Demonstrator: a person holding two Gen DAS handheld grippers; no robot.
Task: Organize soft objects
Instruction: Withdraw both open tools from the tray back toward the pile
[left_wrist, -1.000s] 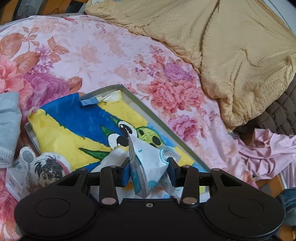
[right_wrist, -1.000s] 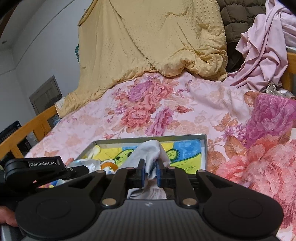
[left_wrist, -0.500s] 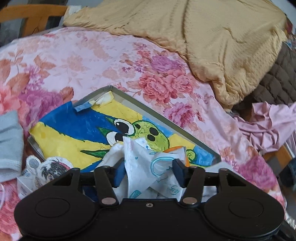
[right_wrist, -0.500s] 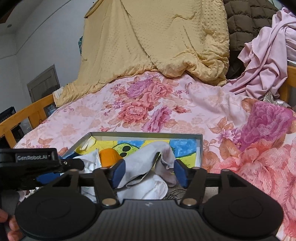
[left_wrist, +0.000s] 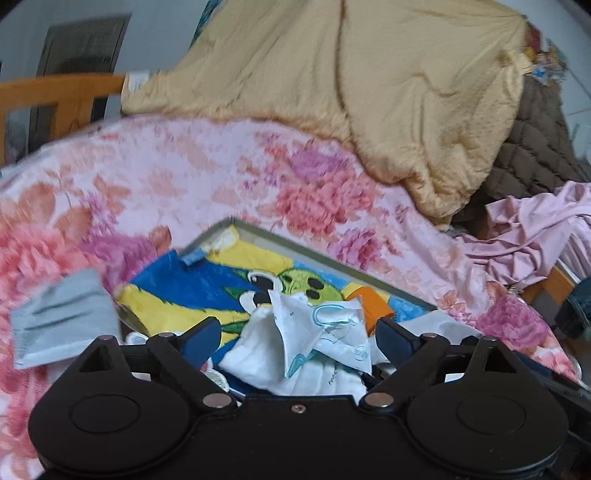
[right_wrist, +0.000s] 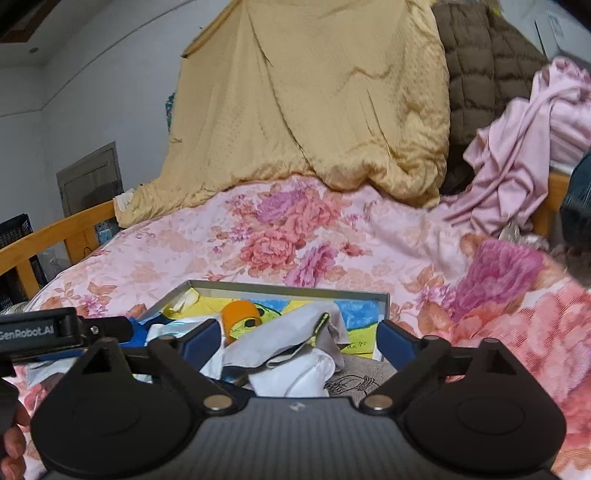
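Note:
A grey tray (left_wrist: 332, 248) with a cartoon-printed bottom lies on the flowered bed. In it lie a white printed tissue pack (left_wrist: 321, 332), white cloth (left_wrist: 258, 354) and an orange piece (left_wrist: 373, 306). My left gripper (left_wrist: 299, 338) is open, its jaws wide on either side of the pack, not touching it. In the right wrist view the tray (right_wrist: 291, 286) holds a grey cloth (right_wrist: 295, 336), white cloth (right_wrist: 299, 376) and the orange piece (right_wrist: 240, 314). My right gripper (right_wrist: 299, 338) is open above the grey cloth. The left gripper's body (right_wrist: 44, 332) shows at the left.
A light blue folded cloth (left_wrist: 62, 325) lies on the bed left of the tray. A yellow quilt (left_wrist: 351, 92), a brown quilted cover (left_wrist: 528, 147) and a pink garment (left_wrist: 535, 236) are piled at the back. A wooden bed rail (right_wrist: 55, 236) runs along the left.
Both grippers opened: the left let go of the tissue pack, the right let go of the grey cloth, both now in the tray. Both grippers drew back and tilted up.

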